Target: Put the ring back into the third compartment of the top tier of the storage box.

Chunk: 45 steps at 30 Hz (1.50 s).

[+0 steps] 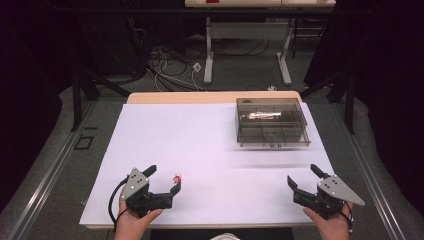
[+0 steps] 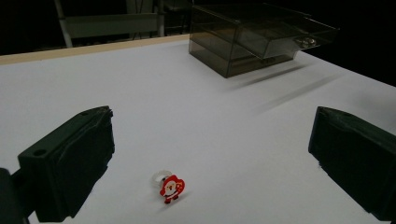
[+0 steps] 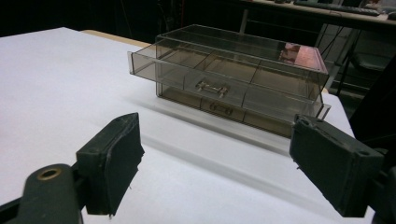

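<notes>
A small red-and-white Santa ring (image 2: 172, 187) lies on the white table cover, between the jaws of my left gripper (image 2: 210, 163), which stands open around it without touching. From above, the Santa ring (image 1: 177, 178) sits just ahead of the left gripper (image 1: 164, 179) near the front left. My right gripper (image 1: 303, 175) is open near the front right, holding nothing. A smoky clear drawer box (image 1: 271, 122) stands at the back right with its upper drawer (image 3: 219, 77) pulled out. My right gripper (image 3: 215, 163) faces it from some way off.
The white cover (image 1: 200, 140) spans the table between the grippers and the box. Table legs and cables (image 1: 170, 70) lie on the floor beyond the far edge. Dark curtains flank both sides.
</notes>
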{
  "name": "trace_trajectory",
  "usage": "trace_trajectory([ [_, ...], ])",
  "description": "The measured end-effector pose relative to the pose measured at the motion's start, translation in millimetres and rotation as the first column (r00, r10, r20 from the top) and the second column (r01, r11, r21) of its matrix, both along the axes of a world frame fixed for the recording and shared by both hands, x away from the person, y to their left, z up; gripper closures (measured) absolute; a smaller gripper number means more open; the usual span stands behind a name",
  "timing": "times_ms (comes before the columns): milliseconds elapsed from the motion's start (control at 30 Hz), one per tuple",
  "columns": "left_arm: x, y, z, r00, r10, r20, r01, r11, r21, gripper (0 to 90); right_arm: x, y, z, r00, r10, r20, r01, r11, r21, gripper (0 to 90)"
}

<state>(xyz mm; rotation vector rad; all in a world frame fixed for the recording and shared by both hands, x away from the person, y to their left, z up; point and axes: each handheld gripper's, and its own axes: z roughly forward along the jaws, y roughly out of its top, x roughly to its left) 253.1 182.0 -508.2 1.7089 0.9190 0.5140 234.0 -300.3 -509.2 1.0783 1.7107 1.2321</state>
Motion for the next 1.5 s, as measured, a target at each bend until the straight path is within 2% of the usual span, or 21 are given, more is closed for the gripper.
trace_trajectory([
  [433, 0.5, 1.2, -0.5, 0.9999, 0.009, -0.006, -0.009, 0.9999, 0.008, 0.4, 1.2, 7.2, -0.3, 0.9981, 0.053, -0.031, -0.053, 0.999, -0.005, 16.3],
  [467, 0.6, 1.8, -0.4, 0.9999, 0.011, -0.005, -0.011, 0.9999, 0.013, 0.4, 1.9, 9.2, -0.3, 0.9984, 0.053, -0.019, -0.053, 0.999, -0.002, 16.3],
  [633, -0.3, 3.6, -0.4, 0.9998, 0.018, -0.003, -0.018, 0.9993, 0.032, 0.4, 5.9, 21.2, 3.6, 0.9945, 0.102, -0.027, -0.102, 0.995, -0.019, 18.8],
  [800, -0.4, 5.3, -0.9, 0.9996, 0.029, -0.007, -0.028, 0.9991, 0.032, 0.4, 11.3, 34.9, 7.0, 0.9893, 0.144, -0.025, -0.145, 0.989, -0.038, 19.1],
  [833, -0.4, 6.3, -1.2, 0.9995, 0.030, -0.007, -0.030, 0.9985, 0.047, 0.4, 11.4, 37.5, 7.4, 0.9892, 0.144, -0.029, -0.145, 0.989, -0.042, 19.1],
  [900, -0.3, 6.7, -1.5, 0.9996, 0.028, -0.004, -0.027, 0.9980, 0.056, 0.4, 13.2, 41.6, 8.1, 0.9858, 0.164, -0.035, -0.166, 0.985, -0.054, 19.2],
  [1000, -0.6, 7.0, -1.5, 0.9998, 0.021, -0.005, -0.021, 0.9984, 0.052, 0.4, 17.5, 48.2, 8.9, 0.9804, 0.184, -0.071, -0.186, 0.982, -0.028, 22.8],
  [1200, -1.5, 8.6, 0.2, 0.9998, 0.011, 0.017, -0.012, 0.9988, 0.048, 0.3, 22.7, 63.4, 13.2, 0.9742, 0.216, -0.065, -0.218, 0.976, -0.020, 24.7],
  [1333, -1.4, 10.0, 0.5, 0.9998, 0.011, 0.017, -0.012, 0.9989, 0.046, 0.3, 26.4, 73.7, 16.8, 0.9704, 0.234, -0.061, -0.235, 0.972, -0.012, 26.0],
  [1500, -1.2, 13.2, 1.5, 0.9997, 0.014, 0.019, -0.015, 0.9992, 0.036, 0.4, 33.2, 88.2, 20.2, 0.9567, 0.283, -0.070, -0.283, 0.959, 0.004, 29.9],
])
